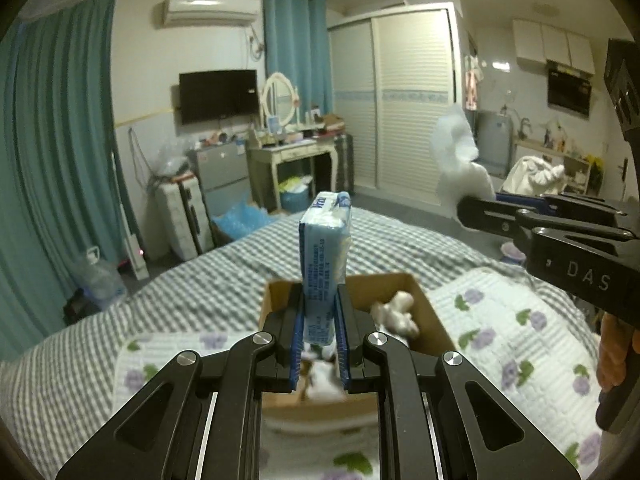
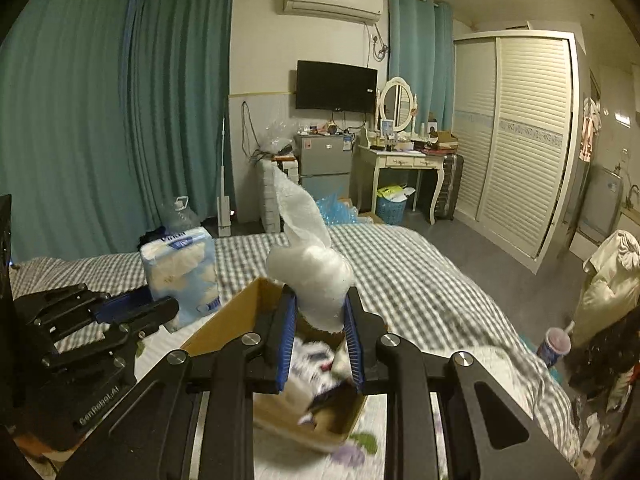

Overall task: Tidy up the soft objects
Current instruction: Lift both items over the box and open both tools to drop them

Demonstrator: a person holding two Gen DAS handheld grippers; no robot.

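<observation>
My left gripper (image 1: 320, 312) is shut on a blue and white tissue pack (image 1: 325, 256), held upright over an open cardboard box (image 1: 430, 312) on the bed. The pack also shows in the right wrist view (image 2: 180, 276), held by the left gripper (image 2: 160, 308). My right gripper (image 2: 320, 312) is shut on a crumpled white soft wad (image 2: 312, 280) above the same box (image 2: 240, 304). From the left wrist view the right gripper (image 1: 468, 208) holds the wad (image 1: 460, 160) up at the right. Several soft items lie in the box (image 1: 396, 312).
The box rests on a floral quilt (image 1: 520, 320) over a grey checked bedsheet (image 1: 400, 248). Beyond the bed stand a vanity desk (image 2: 400, 160), small fridge (image 2: 324, 160), water jug (image 2: 182, 216) and sliding wardrobe (image 2: 520, 140). A drink cup (image 2: 554, 346) stands right of the bed.
</observation>
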